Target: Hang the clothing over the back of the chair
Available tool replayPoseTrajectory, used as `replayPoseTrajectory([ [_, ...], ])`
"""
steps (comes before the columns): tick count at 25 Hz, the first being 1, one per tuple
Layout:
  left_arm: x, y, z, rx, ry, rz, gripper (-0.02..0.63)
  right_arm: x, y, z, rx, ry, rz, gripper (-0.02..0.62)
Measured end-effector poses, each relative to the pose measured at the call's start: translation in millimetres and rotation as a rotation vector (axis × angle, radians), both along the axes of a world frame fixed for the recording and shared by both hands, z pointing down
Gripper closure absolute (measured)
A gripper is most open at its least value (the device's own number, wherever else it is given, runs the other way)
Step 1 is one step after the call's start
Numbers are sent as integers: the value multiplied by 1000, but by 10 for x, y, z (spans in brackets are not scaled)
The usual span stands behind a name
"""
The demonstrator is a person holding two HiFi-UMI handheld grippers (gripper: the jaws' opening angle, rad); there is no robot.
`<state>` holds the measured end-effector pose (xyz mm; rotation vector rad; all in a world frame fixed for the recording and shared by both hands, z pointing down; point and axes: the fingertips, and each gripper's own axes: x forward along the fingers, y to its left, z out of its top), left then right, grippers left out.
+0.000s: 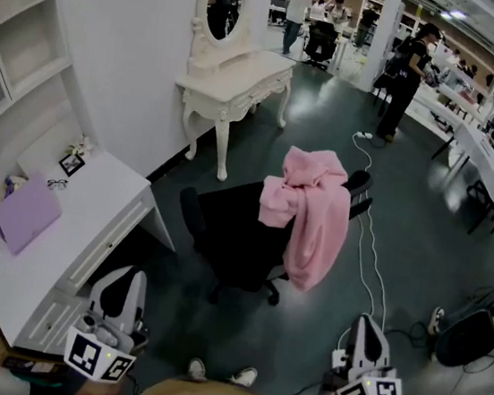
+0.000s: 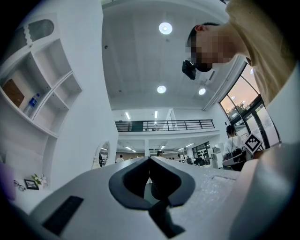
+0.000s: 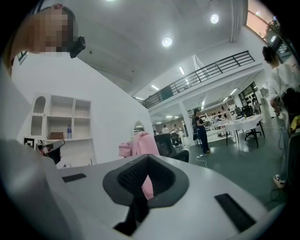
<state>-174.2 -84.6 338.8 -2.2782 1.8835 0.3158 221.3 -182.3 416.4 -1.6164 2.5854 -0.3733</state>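
Note:
A pink garment (image 1: 317, 212) hangs draped over the back of a black office chair (image 1: 229, 230) in the middle of the floor; one part trails down the back's right side. In the right gripper view the pink garment (image 3: 140, 144) and the chair (image 3: 169, 144) show ahead, well beyond the jaws. My left gripper (image 1: 131, 274) is low at the left, near my body, shut and empty. My right gripper (image 1: 369, 323) is low at the right, also shut with nothing in it. Both are well short of the chair. The left gripper (image 2: 150, 159) points up toward the ceiling and shelves.
A white desk (image 1: 91, 217) with a purple folder (image 1: 26, 213) stands at the left under wall shelves. A white dressing table (image 1: 240, 78) with an oval mirror is behind the chair. Cables (image 1: 370, 254) run across the floor at the right. People stand at tables (image 1: 490, 165) in the background.

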Motion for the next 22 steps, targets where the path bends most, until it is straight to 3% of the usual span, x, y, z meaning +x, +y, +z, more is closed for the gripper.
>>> replayPoseTrajectory([
  [22, 58, -252, 232, -45, 23, 12, 601, 45, -94, -189, 59, -3, 7, 592],
])
